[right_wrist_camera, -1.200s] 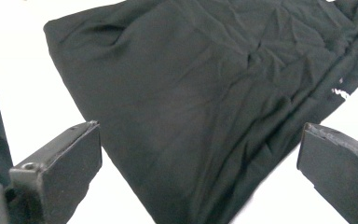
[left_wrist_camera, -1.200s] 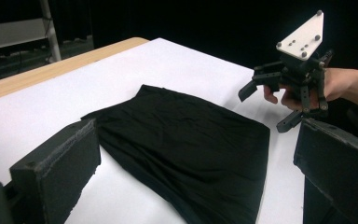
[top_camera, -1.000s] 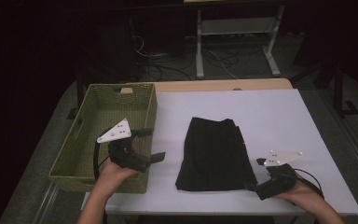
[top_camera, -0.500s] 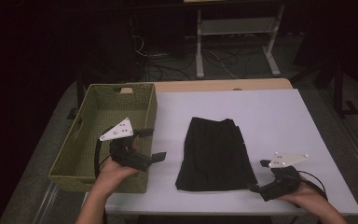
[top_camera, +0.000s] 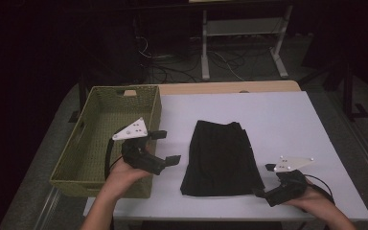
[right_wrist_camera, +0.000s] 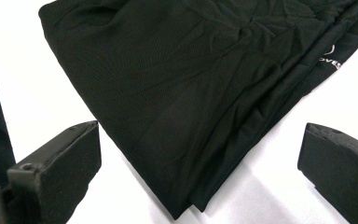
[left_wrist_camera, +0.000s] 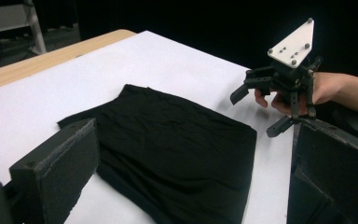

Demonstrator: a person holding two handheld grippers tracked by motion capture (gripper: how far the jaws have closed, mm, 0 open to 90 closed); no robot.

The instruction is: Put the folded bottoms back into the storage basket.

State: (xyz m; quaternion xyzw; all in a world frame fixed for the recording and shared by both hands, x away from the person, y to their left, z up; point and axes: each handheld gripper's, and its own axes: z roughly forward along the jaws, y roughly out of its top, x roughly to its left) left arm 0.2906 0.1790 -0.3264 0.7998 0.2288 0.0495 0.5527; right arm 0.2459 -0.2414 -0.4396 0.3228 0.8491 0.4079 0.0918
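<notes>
A folded black cloth point(top_camera: 220, 158) lies flat in the middle of the white table point(top_camera: 278, 120). My left gripper point(top_camera: 168, 147) hovers open just left of the cloth, at the basket's right rim, with its jaws pointing at the cloth point(left_wrist_camera: 168, 149). My right gripper point(top_camera: 263, 180) stands open at the cloth's near right corner, close to the table's front edge. In the right gripper view the cloth's corner point(right_wrist_camera: 191, 93) lies between the wide-spread jaws, with nothing gripped. The left gripper view also shows the right gripper point(left_wrist_camera: 254, 114) across the cloth, held by a hand.
A green woven basket point(top_camera: 91, 139) stands at the table's left, with nothing visible inside. A wooden strip point(top_camera: 230, 87) runs along the table's far edge. Beyond it are a metal stand point(top_camera: 242, 43) and cables on a dark floor.
The left gripper has drifted a little to the right, toward the cloth. The right gripper has shifted slightly toward the front edge by the cloth's corner. The cloth has not moved.
</notes>
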